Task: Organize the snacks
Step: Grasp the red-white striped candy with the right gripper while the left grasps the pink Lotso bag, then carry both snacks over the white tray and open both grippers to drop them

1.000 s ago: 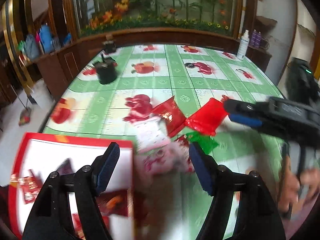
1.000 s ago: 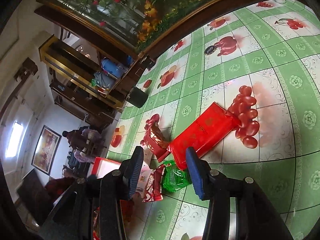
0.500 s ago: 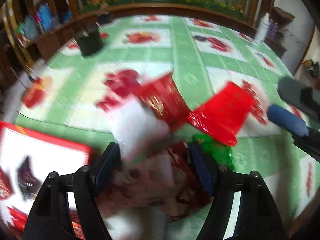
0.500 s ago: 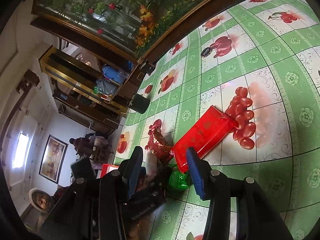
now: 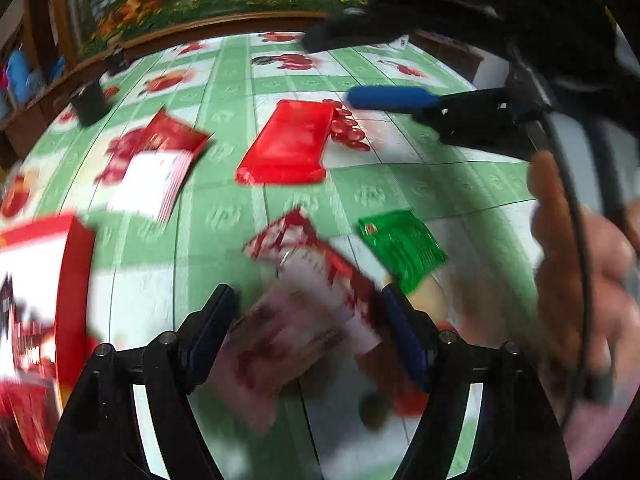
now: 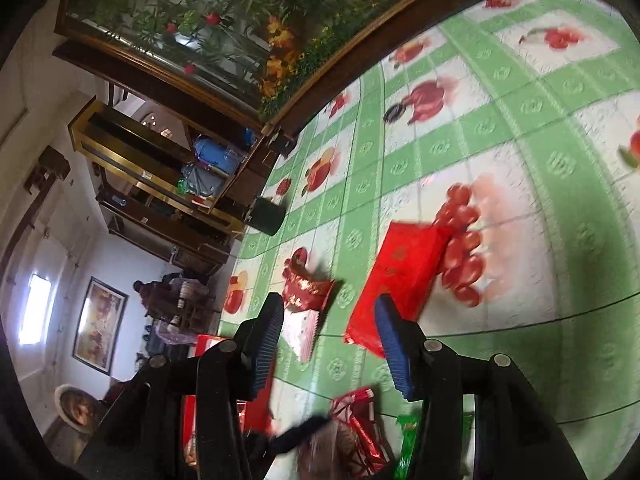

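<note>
left tool [image 5: 310,330] swung from the box [image 5: 74,276] at the surface's near-left edge over the packet [image 5: 316,280], jaws released astride it; right tool [image 6: 328,344] hung released, empty.

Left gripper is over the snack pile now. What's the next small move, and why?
Probably close the left gripper on the blurred red-and-white patterned snack packet: its jaws stand open with that packet between them, apparently not yet gripped. The red-rimmed white box sits just left.
</note>
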